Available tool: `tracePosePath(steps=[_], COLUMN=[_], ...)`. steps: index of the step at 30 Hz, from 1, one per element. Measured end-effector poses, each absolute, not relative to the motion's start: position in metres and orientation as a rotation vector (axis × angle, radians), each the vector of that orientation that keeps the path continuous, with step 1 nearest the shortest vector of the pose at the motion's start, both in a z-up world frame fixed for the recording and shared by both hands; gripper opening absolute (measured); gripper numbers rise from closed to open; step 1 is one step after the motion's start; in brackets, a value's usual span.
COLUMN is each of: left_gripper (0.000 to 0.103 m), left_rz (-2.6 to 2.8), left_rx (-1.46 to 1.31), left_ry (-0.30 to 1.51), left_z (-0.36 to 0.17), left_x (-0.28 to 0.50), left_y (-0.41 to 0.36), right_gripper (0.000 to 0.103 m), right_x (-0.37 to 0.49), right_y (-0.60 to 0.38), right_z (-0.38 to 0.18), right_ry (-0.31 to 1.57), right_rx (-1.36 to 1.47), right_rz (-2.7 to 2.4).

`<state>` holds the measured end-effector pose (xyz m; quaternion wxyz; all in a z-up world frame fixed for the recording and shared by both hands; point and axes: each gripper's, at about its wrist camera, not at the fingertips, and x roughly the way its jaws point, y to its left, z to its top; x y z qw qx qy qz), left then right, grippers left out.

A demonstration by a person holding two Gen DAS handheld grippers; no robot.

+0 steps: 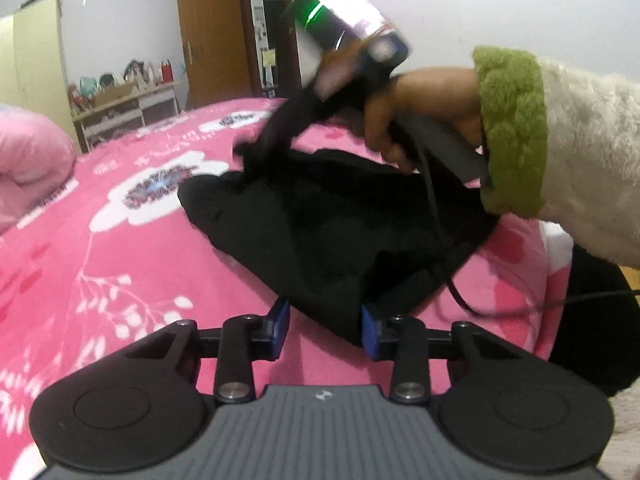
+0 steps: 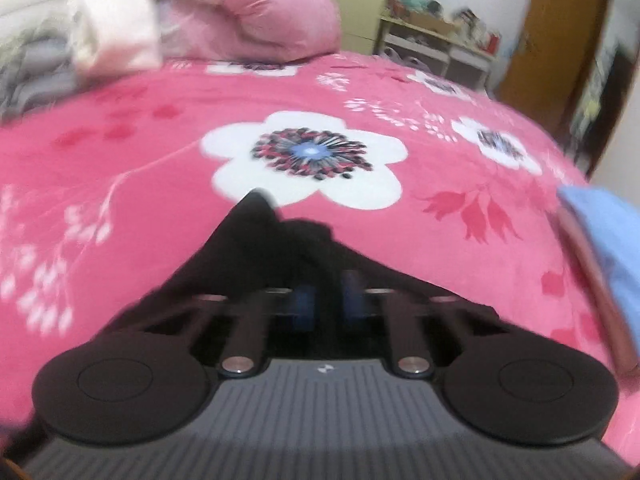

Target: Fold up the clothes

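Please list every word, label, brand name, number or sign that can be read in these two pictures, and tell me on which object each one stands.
No text can be read with certainty.
Pink floral bedspread: white printed marks that may be characters, too blurred to read.
Left gripper body: a small white logo, no letters.
Right gripper body: the same kind of logo, no letters.
Papers on the wall by the wooden door: too small to read.
Black garment: no label visible.

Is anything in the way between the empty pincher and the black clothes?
Nothing visible is. The left gripper is open right at the near corner of the black garment, with only pink bedspread around it. The right gripper already pinches the far part.
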<state>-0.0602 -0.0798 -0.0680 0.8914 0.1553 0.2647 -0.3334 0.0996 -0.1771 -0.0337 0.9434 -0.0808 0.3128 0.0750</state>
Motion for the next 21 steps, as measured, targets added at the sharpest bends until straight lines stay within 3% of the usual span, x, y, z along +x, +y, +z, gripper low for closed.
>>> tracePosePath(steps=[4,9,12,21], left_gripper=[0.037,0.039,0.04,0.04], left_rz=[-0.715,-0.728,-0.719,-0.679], left_rx=[0.271,0.242,0.246,0.303], left_ry=[0.579,0.595,0.594,0.547], left_z=[-0.07,-0.072,-0.072,-0.067], left_x=[-0.054,-0.049,-0.048,-0.06], left_y=[-0.071,-0.064,-0.065,-0.072], right_gripper=[0.008,0.013,0.027,0.027], right_x=[0.093,0.08,0.061,-0.038], right_y=[-0.273,-0.369,-0.384,-0.367], right_z=[-0.027,-0.08,-0.078,-0.032], right_ry=[0.515,0.508,0.462,0.537], right_rx=[0.495,1.078,1.115,0.77], right_rz=[0.098,-0.091,-0.081,0.094])
